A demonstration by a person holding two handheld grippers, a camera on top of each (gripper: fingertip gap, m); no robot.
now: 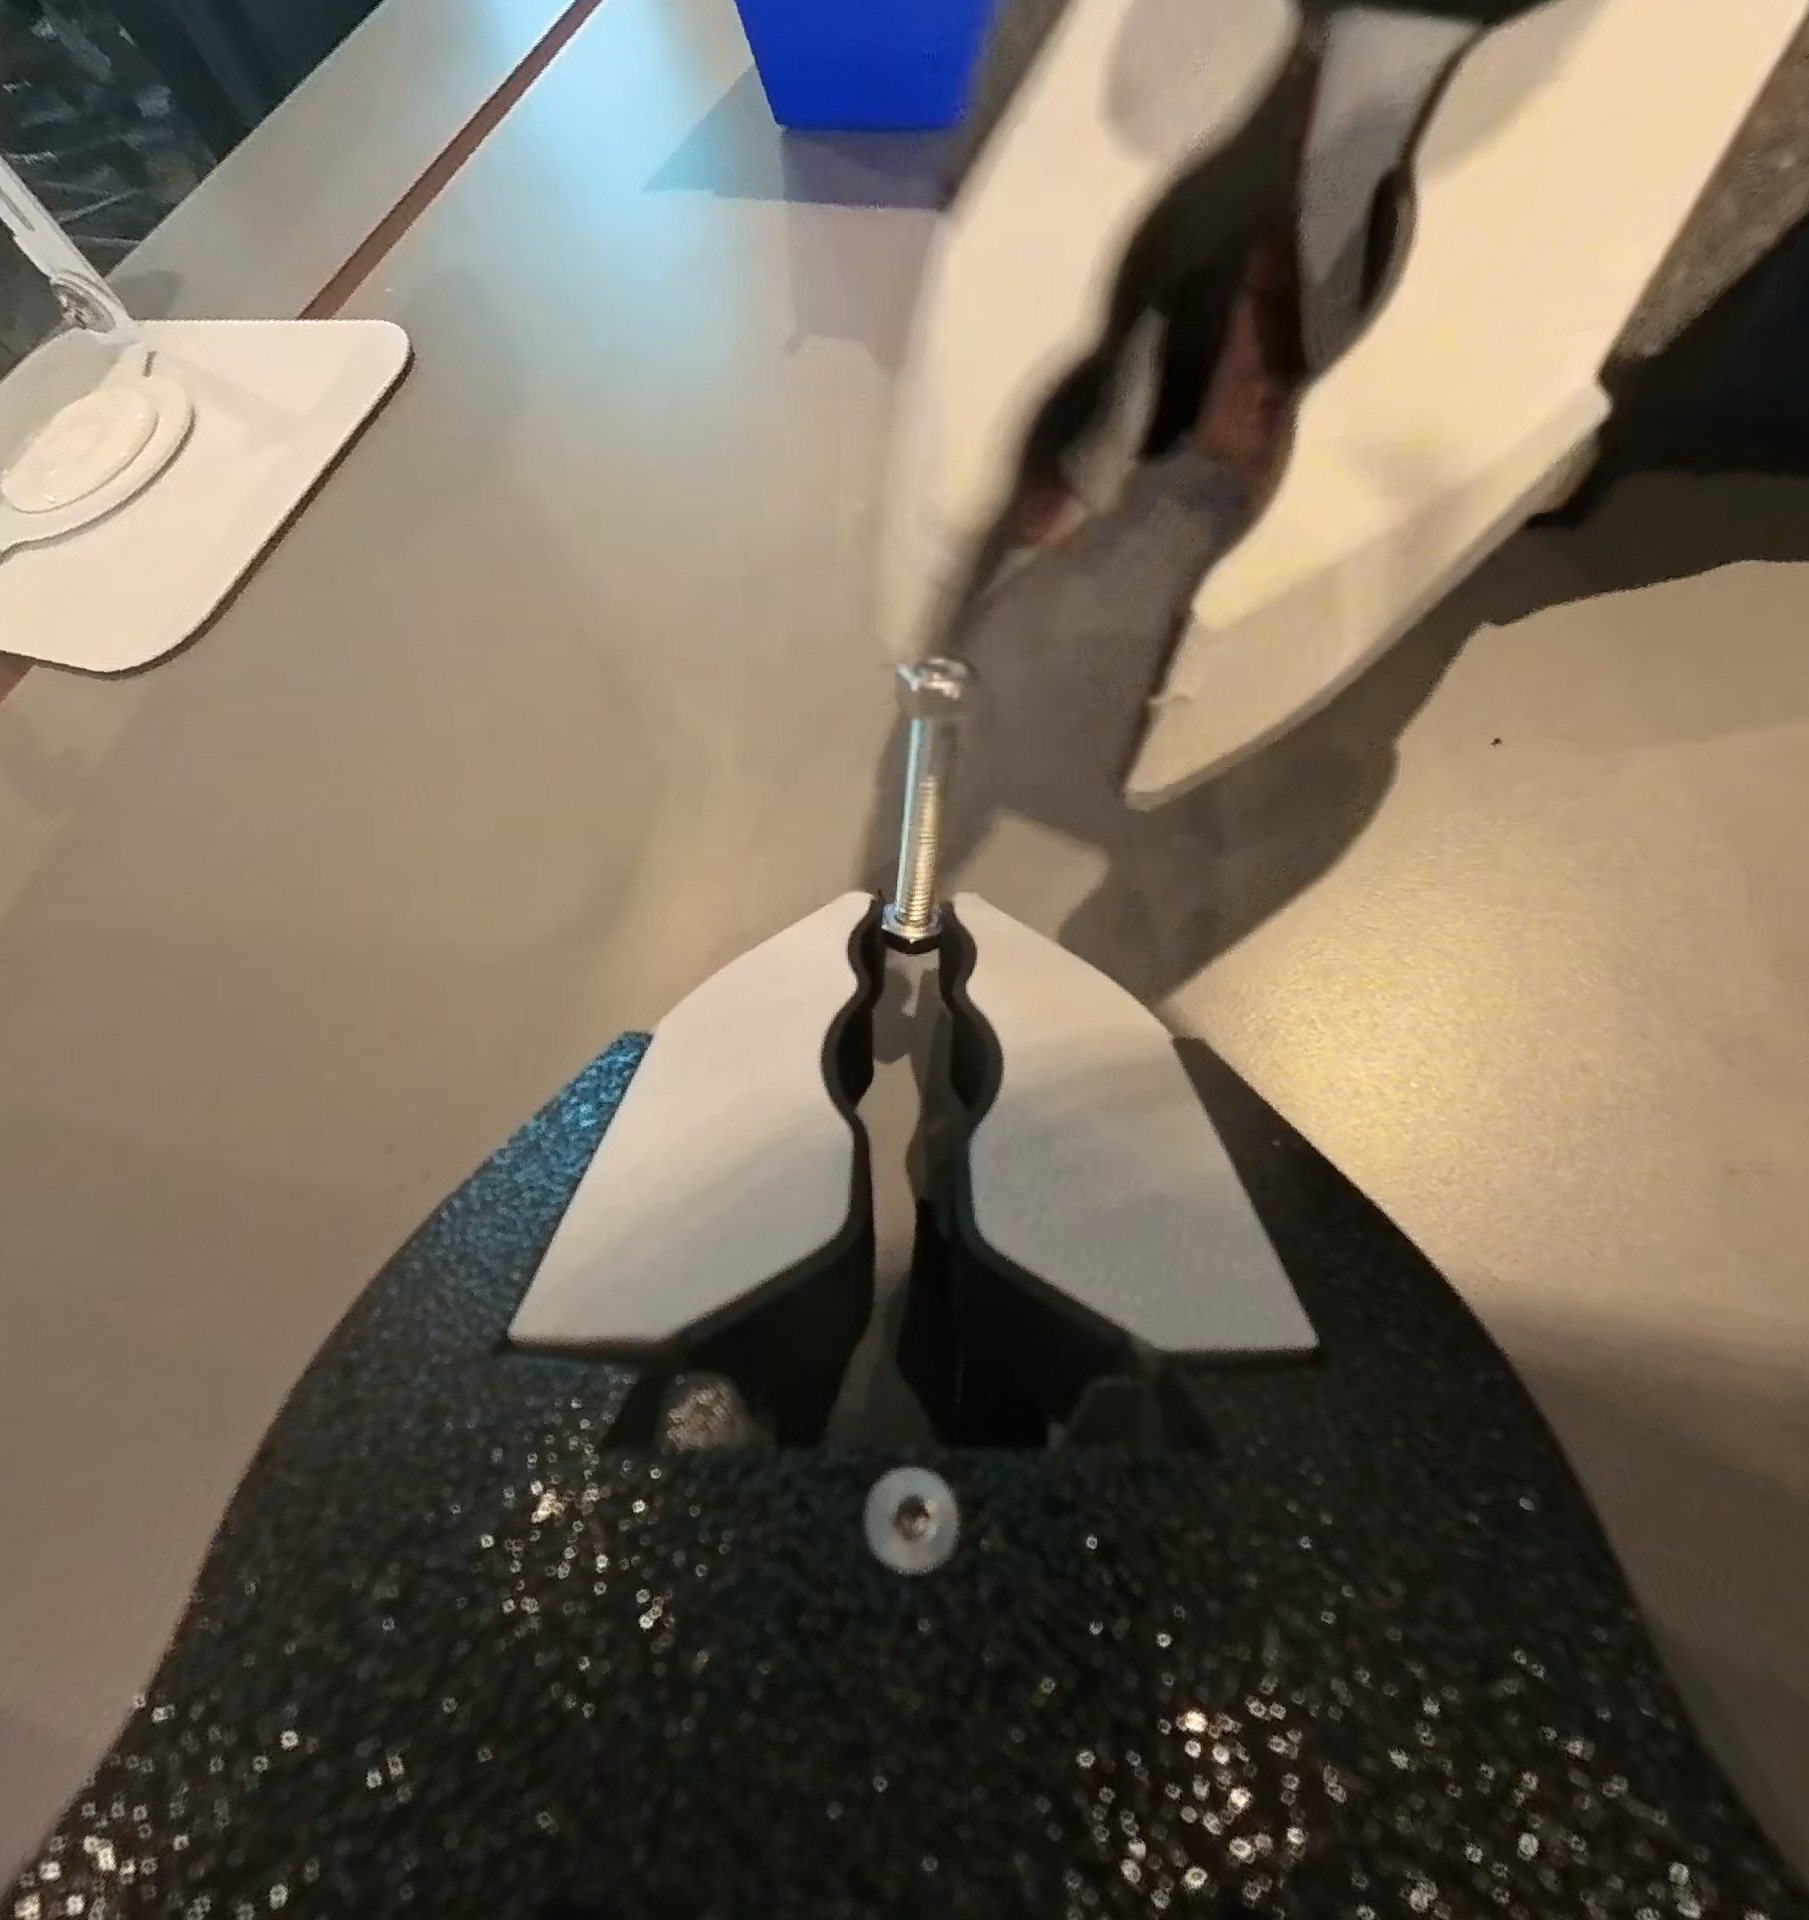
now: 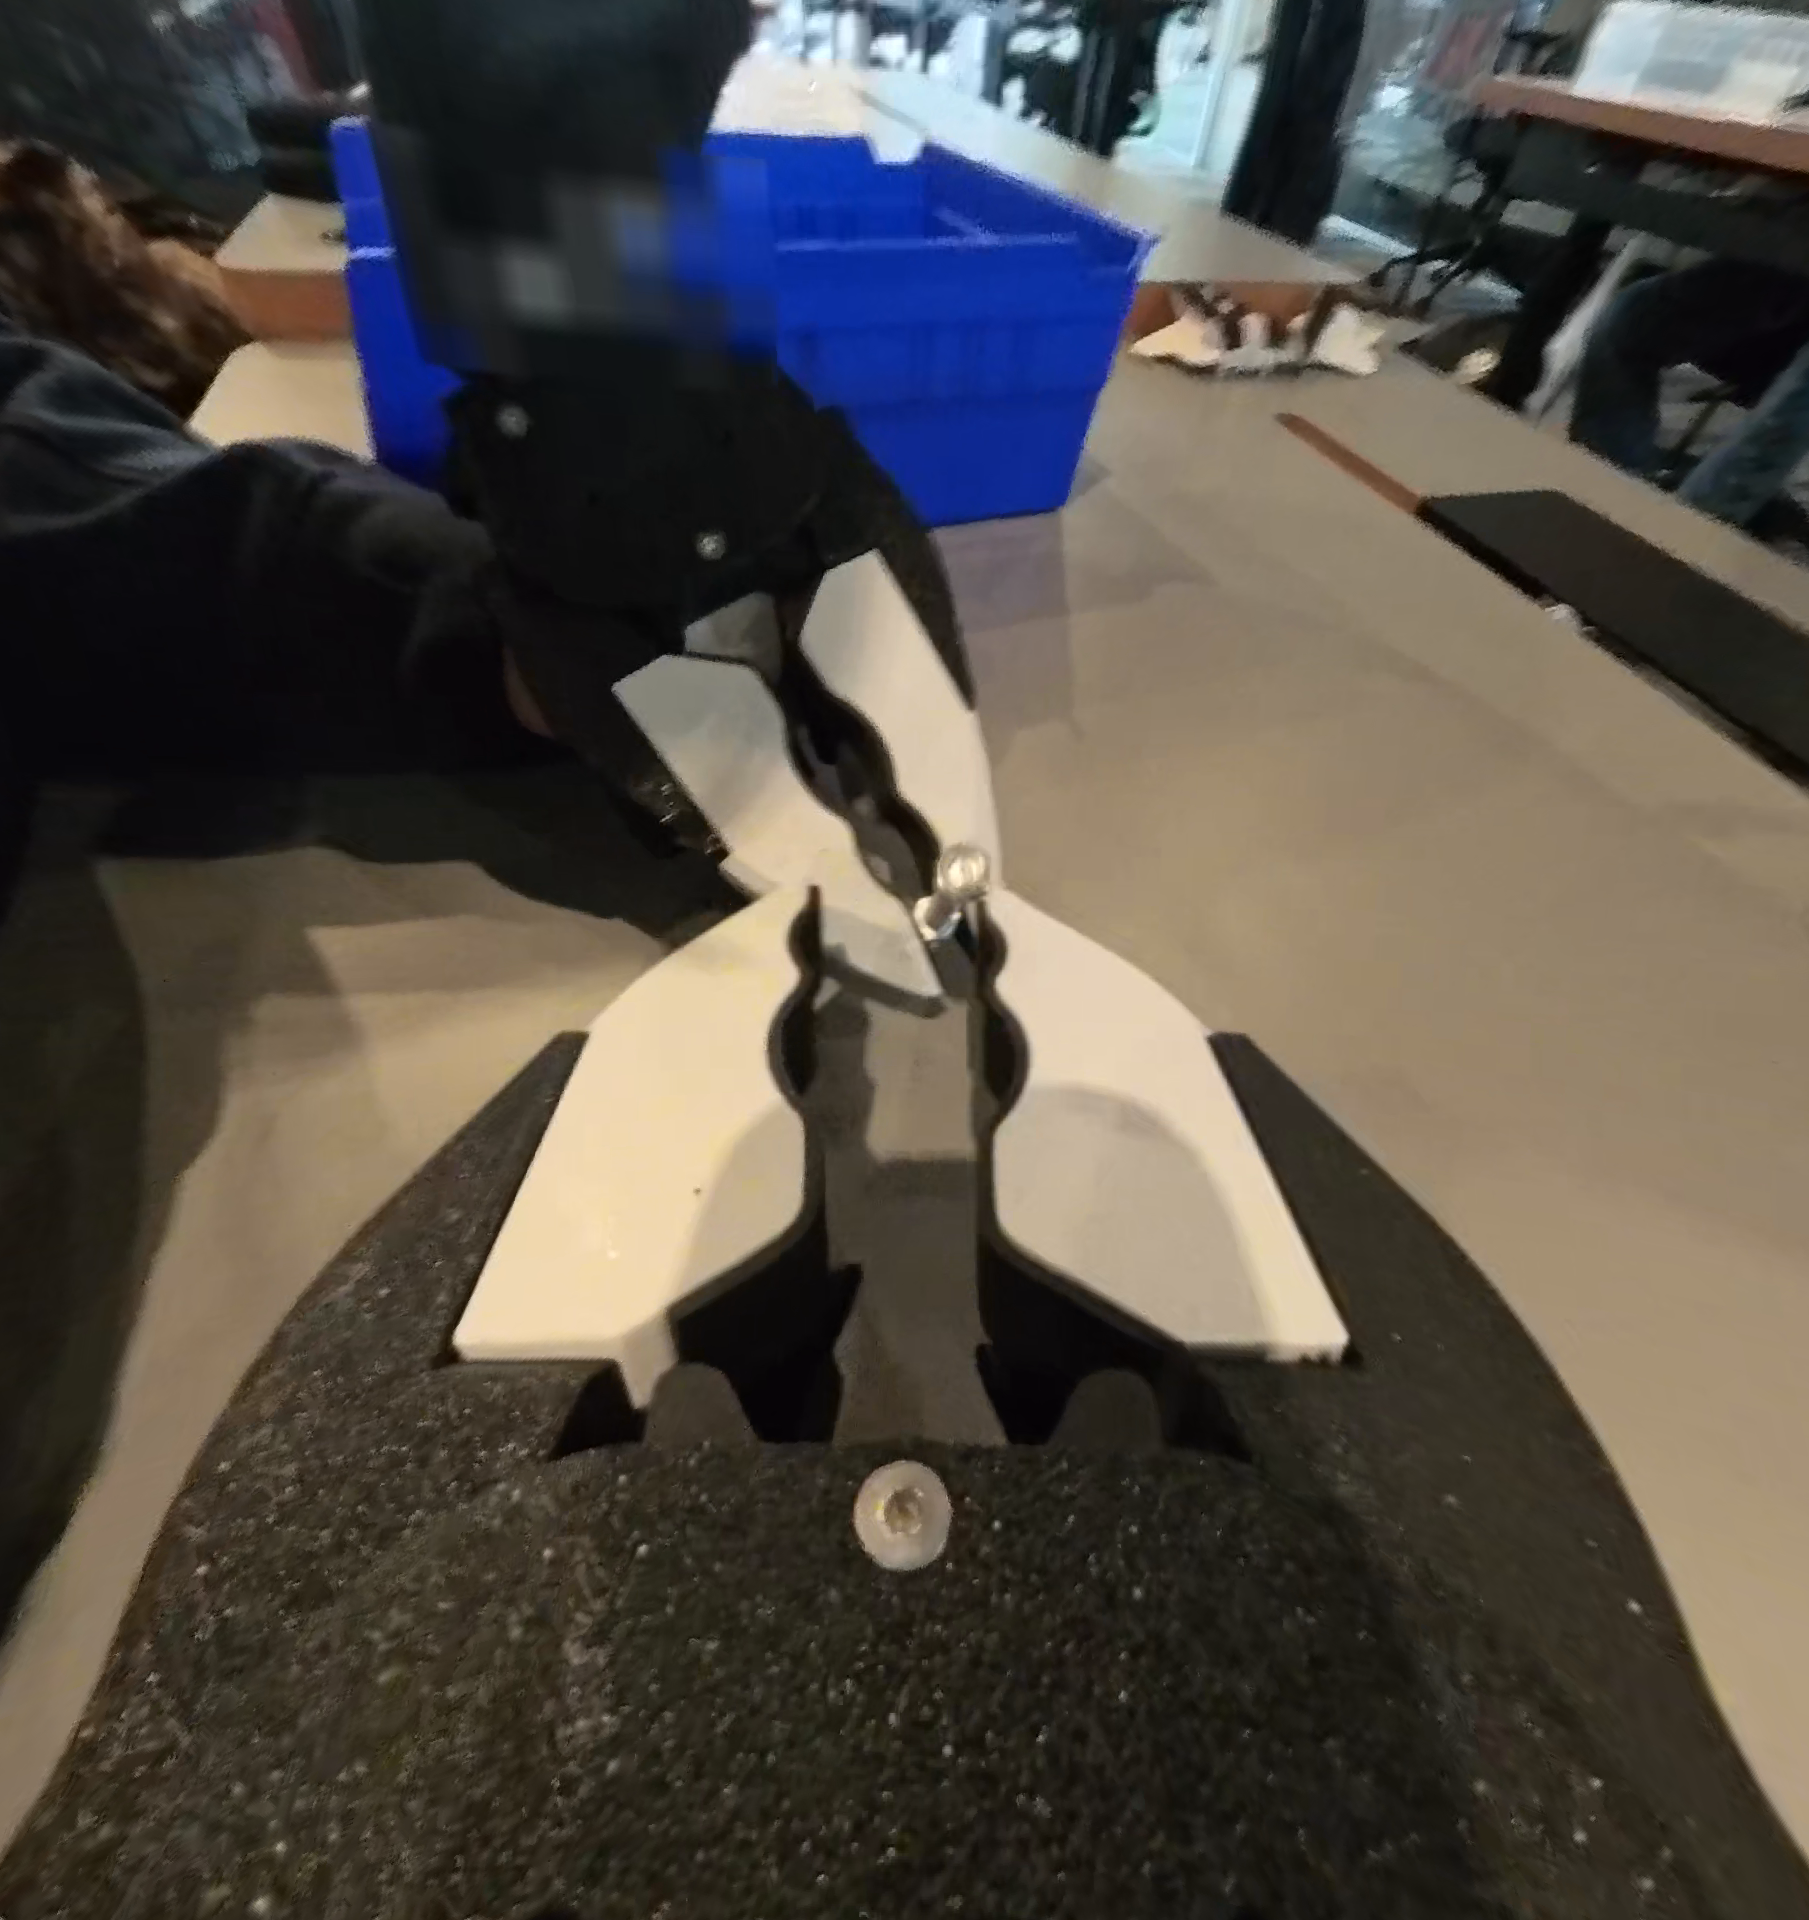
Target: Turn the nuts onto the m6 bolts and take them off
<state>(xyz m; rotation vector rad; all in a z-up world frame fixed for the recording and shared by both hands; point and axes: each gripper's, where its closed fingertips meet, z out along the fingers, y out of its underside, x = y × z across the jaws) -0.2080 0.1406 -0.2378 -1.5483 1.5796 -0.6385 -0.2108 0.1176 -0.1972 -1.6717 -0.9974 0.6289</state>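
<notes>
My left gripper (image 1: pixel 910 914) is shut on a silver nut (image 1: pixel 910 921) that sits on the threaded end of an M6 bolt (image 1: pixel 924 800). The bolt points forward, away from the gripper, above the grey table (image 1: pixel 464 935). My right gripper (image 1: pixel 1035 717) comes in from the upper right, blurred and open, and one fingertip (image 1: pixel 915 634) is right at the bolt head. In the right wrist view the right gripper (image 2: pixel 900 914) is open. The left gripper (image 2: pixel 947 930) reaches in from the upper left and holds the bolt (image 2: pixel 947 888) at the right gripper's tips.
A blue plastic bin (image 2: pixel 962 312) stands at the back of the table and shows in the left wrist view (image 1: pixel 858 62). A white stand base (image 1: pixel 173 488) lies at the left. A black mat (image 2: pixel 1658 623) lies at the right. A person's dark sleeve (image 2: pixel 152 623) is at the left. The tips of one gripper are about 5 cm away from the tips of the other. Left tips and right tips are each some 35 cm from the white stand base (image 1: pixel 173 488).
</notes>
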